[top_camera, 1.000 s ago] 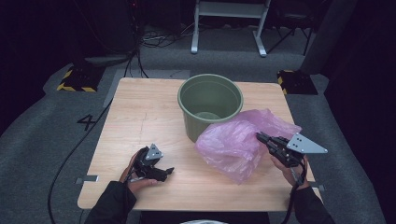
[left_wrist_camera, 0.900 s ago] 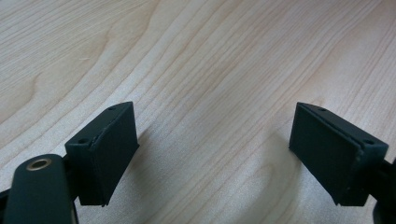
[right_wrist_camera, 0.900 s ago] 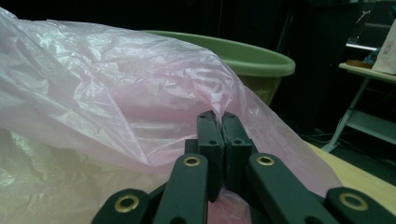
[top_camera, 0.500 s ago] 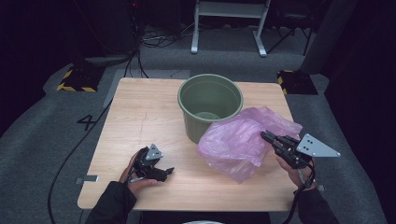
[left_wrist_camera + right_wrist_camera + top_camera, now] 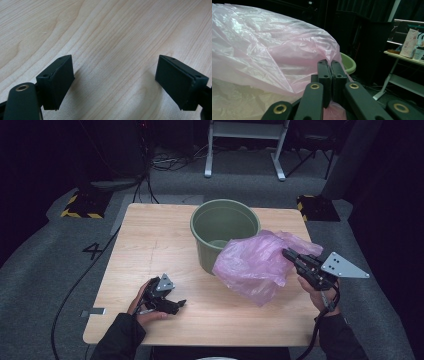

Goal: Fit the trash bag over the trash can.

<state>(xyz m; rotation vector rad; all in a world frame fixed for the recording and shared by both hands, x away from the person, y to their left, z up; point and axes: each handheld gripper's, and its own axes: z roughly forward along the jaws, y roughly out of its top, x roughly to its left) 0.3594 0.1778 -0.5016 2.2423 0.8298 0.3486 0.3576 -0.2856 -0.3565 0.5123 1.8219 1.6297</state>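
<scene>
Pink bag (image 5: pixel 257 262) hangs against the bucket (image 5: pixel 225 235), off the surface (image 5: pixel 150 245); light, limp, slippery film, best held at a bunched edge; my right claw (image 5: pixel 289 255) is clamped on it; my left claw (image 5: pixel 177 304) gapes empty.

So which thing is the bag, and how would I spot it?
Find the wooden table, then the green bucket standing on it. The pink plastic bag billows against the bucket's right side, pinched by the right tongs. It is the one crinkly, see-through thing there.
</scene>
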